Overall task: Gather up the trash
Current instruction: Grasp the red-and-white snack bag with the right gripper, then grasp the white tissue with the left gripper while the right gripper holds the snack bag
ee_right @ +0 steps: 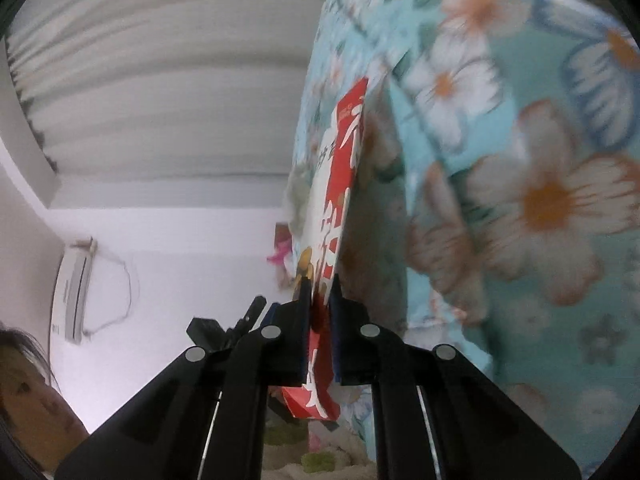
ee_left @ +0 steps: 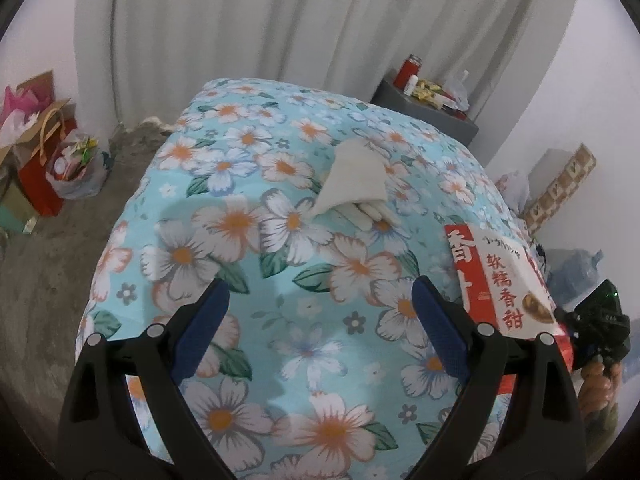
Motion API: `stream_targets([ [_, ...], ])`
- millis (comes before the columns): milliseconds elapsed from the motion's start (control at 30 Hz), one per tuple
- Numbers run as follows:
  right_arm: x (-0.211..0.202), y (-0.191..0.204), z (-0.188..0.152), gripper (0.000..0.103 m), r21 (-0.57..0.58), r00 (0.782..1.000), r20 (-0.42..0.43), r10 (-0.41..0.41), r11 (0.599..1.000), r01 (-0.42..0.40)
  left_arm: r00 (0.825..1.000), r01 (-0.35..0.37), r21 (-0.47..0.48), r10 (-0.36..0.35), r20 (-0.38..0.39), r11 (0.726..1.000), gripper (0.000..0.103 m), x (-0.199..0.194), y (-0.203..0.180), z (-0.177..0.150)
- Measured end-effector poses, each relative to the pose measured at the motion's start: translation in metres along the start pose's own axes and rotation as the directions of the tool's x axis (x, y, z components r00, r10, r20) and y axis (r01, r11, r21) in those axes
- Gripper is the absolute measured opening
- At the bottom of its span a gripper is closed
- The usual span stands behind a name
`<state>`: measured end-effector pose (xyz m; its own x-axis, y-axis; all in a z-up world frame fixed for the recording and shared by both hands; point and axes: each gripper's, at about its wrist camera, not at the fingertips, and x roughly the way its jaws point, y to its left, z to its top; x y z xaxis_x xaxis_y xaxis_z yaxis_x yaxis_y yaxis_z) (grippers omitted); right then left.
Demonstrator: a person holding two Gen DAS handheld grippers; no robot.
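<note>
A flat red and white food box (ee_left: 504, 280) with printed characters lies at the right edge of the flowered bed cover (ee_left: 280, 240). In the right wrist view my right gripper (ee_right: 320, 284) is shut on the near end of this box (ee_right: 332, 200), which stands edge-on between the pads. That view is rolled sideways, with the bed cover (ee_right: 500, 160) on the right. A crumpled white tissue (ee_left: 352, 180) rests on the cover further back. My left gripper (ee_left: 320, 292) hangs open above the cover, nothing between its blue pads. The right gripper body (ee_left: 596, 324) shows at the right edge.
A grey bedside table (ee_left: 432, 108) with a red bottle (ee_left: 408, 70) and small packets stands behind the bed. Bags (ee_left: 48, 160) sit on the concrete floor at left. White curtains (ee_left: 280, 20) hang behind. A person's face is at the lower left of the right wrist view.
</note>
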<state>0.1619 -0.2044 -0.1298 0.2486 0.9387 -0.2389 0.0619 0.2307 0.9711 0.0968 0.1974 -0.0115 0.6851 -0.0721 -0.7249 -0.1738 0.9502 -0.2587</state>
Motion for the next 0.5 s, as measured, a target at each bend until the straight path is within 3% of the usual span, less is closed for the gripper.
stream_targets([
  [200,-0.01,-0.018,0.005,0.014,0.043,1.0,0.023,0.006,0.999,-0.007,0.998,-0.055,0.113,0.055,0.005,0.992,0.088,0.02,-0.028,0.019],
  [267,-0.012,-0.024,0.006,0.026,0.063,1.0,0.019,0.009,0.998,-0.01,0.999,-0.049,0.136,0.049,0.008,0.989,0.088,0.029,-0.036,0.028],
  [367,-0.012,-0.031,0.01,0.032,0.074,1.0,0.008,0.001,0.997,-0.002,0.999,-0.049,0.156,0.048,0.005,0.986,0.088,0.045,-0.047,0.042],
  [500,-0.012,-0.037,0.013,0.033,0.073,1.0,-0.009,-0.015,0.997,0.016,0.995,-0.096,0.205,0.094,0.016,0.974,0.088,0.067,-0.062,0.057],
])
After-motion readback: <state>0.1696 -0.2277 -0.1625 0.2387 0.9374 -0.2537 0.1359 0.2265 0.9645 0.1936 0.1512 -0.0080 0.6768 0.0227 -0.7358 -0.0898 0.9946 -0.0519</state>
